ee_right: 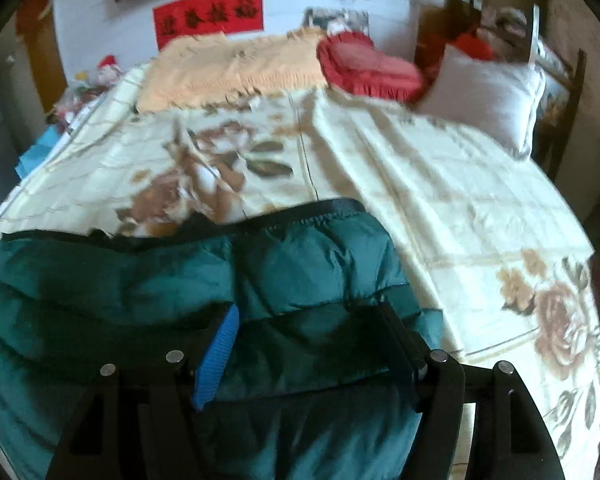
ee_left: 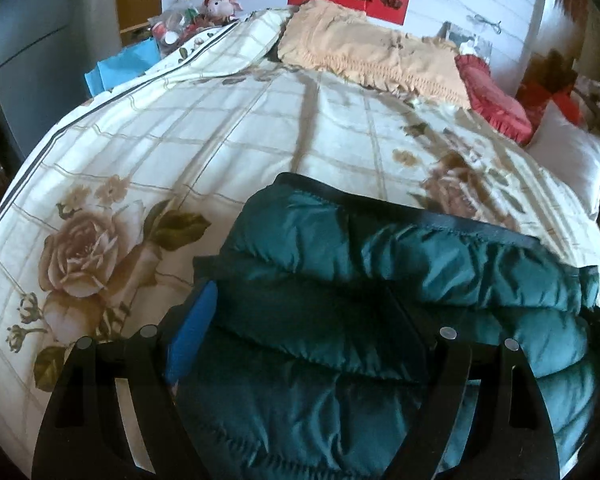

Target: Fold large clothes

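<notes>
A dark teal puffer jacket (ee_left: pixel 380 272) with a black hem band lies bunched on the near part of the floral bed quilt (ee_left: pixel 179 140). My left gripper (ee_left: pixel 300 292) points down over it, its jaws standing wide, the blue pad (ee_left: pixel 191 332) at the jacket's left edge. The padded cloth lies between the fingers without visibly being pinched. In the blurred right wrist view the same jacket (ee_right: pixel 139 280) fills the lower left. My right gripper (ee_right: pixel 308 308) hangs over its right end, jaws apart, with teal cloth between them.
At the far end of the bed lie an orange fringed blanket (ee_left: pixel 360 52), a red cushion (ee_left: pixel 492 96) and a white pillow (ee_left: pixel 568 160). A plush toy (ee_left: pixel 221 2) and clutter sit at the far left. Bare quilt (ee_right: pixel 440 200) stretches beyond and right of the jacket.
</notes>
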`<move>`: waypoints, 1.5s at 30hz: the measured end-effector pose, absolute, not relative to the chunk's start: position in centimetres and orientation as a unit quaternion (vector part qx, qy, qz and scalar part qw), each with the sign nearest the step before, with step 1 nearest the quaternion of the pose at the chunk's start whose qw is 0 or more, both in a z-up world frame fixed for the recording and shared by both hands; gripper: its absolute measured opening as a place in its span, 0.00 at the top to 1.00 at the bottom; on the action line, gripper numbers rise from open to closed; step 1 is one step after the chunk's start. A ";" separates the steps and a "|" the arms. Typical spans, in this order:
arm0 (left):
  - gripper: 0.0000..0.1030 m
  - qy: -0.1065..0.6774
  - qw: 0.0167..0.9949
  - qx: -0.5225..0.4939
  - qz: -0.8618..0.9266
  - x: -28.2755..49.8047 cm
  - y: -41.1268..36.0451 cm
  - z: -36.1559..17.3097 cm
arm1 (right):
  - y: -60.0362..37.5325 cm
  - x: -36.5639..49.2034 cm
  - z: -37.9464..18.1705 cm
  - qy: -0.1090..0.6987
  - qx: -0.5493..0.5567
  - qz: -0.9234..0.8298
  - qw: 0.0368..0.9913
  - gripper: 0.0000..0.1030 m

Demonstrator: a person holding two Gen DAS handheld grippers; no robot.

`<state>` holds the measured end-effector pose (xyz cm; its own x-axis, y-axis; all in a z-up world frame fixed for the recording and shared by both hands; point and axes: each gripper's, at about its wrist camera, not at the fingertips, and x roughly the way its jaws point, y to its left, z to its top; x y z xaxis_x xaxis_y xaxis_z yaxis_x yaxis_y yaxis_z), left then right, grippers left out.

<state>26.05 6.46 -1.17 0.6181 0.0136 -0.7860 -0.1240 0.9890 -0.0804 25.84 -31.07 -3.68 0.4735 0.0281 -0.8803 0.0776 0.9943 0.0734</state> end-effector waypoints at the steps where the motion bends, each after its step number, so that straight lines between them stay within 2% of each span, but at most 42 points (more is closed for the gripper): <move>1: 0.19 0.435 0.897 -0.060 0.039 26.1 6.5 -1.3 | -31.1 26.0 -4.0 0.514 0.055 -0.015 0.856 0.34; 4: 0.19 0.436 0.898 -0.053 0.040 26.2 6.4 -1.4 | -31.1 26.1 -3.6 0.519 0.054 -0.021 0.853 0.33; 7: 0.19 0.435 0.898 -0.053 0.037 26.2 6.5 -1.5 | -30.3 24.9 -0.7 0.488 0.057 -0.026 0.871 0.33; 10: 0.19 0.437 0.897 -0.056 0.037 26.4 6.5 -1.6 | -27.8 23.8 2.6 0.453 0.090 0.035 0.886 0.33; 13: 0.19 0.438 0.896 -0.056 0.036 26.4 6.5 -1.7 | -23.3 24.3 3.7 0.456 0.084 0.107 0.879 0.33; 18: 0.19 0.448 0.892 -0.058 0.030 26.8 6.6 -2.2 | -15.5 25.8 2.3 0.460 0.024 0.168 0.871 0.33; 23: 0.18 0.452 0.889 -0.061 0.030 27.4 6.9 -2.7 | -12.4 28.0 -1.8 0.514 0.004 0.158 0.843 0.33; 30: 0.14 0.457 0.887 -0.063 0.034 27.9 6.9 -3.3 | -13.5 29.4 -3.8 0.528 0.047 0.150 0.834 0.33; 34: 0.14 0.455 0.887 -0.071 0.030 27.9 7.2 -3.4 | -15.5 27.8 -0.9 0.503 0.056 0.157 0.848 0.33; 39: 0.13 0.450 0.889 -0.073 0.032 27.8 7.1 -3.4 | -22.4 25.1 1.9 0.462 0.015 0.090 0.882 0.33; 45: 0.11 0.447 0.891 -0.074 0.036 27.8 7.1 -3.6 | -30.3 25.9 -1.4 0.504 0.021 -0.011 0.864 0.33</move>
